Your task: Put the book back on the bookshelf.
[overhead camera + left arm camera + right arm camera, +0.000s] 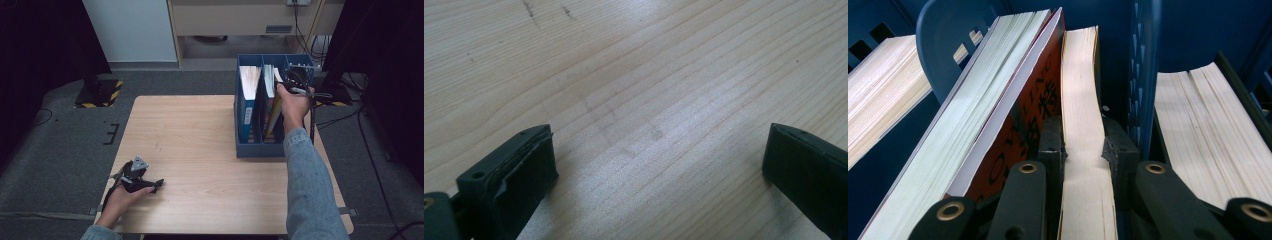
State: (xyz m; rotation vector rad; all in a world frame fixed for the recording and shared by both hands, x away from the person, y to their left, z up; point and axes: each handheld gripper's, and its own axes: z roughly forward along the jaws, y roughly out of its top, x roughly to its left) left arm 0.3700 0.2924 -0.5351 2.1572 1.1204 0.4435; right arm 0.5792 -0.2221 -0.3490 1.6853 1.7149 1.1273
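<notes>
Left tool (pixel 159 184): lower left of the high view, lying low on the bench in the person's left hand (pixel 120 200); released, its jaws stand wide apart in the left gripper view with bare wood grain between them.
Bench (pixel 200 150): pale wood top across the middle of the high view; a few faint dark marks at the upper left of the left gripper view.
Right sleeve (pixel 310 190): grey-blue denim, rising along the right side of the high view toward the rack.
Right tool (pixel 1083 145): upper right of centre in the high view, reached down into the rack; clenched on a thin cream-paged book (pixel 1082 100), pads pressing both of its faces.
Thin book: upright in the rack's middle compartment, just beside a red-covered book (pixel 1033 110) that leans toward it.
Blue file rack (pixel 260 150): standing on the bench's far right part, three compartments, each with books or files.
Neighbouring compartments: page blocks at the far left (pixel 883 95) and right (pixel 1213 125) of the right gripper view, behind blue dividers.
</notes>
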